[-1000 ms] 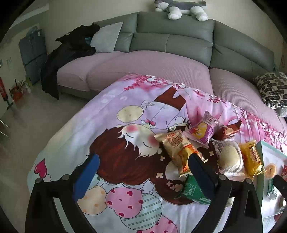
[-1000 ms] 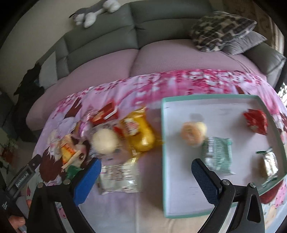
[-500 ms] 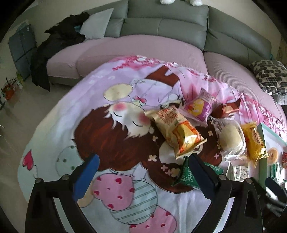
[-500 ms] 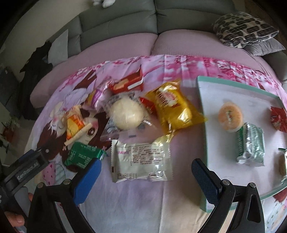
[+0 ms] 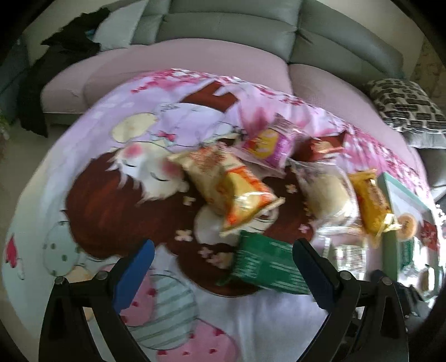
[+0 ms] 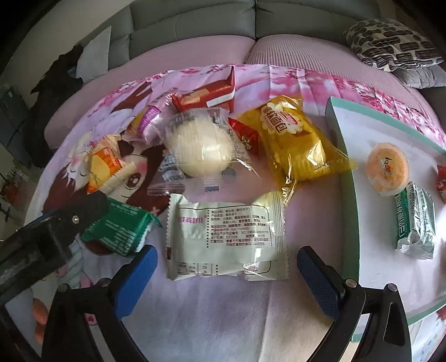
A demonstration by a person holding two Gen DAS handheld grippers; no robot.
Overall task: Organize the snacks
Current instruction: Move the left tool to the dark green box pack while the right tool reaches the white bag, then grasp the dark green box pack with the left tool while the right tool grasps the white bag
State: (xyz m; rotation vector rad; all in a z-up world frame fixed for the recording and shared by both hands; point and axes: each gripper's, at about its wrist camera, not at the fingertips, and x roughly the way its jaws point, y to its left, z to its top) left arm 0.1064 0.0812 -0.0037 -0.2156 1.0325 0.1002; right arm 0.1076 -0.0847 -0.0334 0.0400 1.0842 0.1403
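Right gripper (image 6: 224,268) spread wide, empty; white packet (image 6: 226,237) flat on blanket just ahead, between fingertips. Lower straight, pinch packet's side edges (film slippery), carry right to tray (image 6: 344,156). Left gripper (image 5: 223,267) wide too, green packet (image 5: 266,266) by its right finger.

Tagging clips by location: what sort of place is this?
Most likely a home living room. A grey sectional sofa with a patterned cushion curves behind a table under a cartoon-print cloth, strewn with snack packets.
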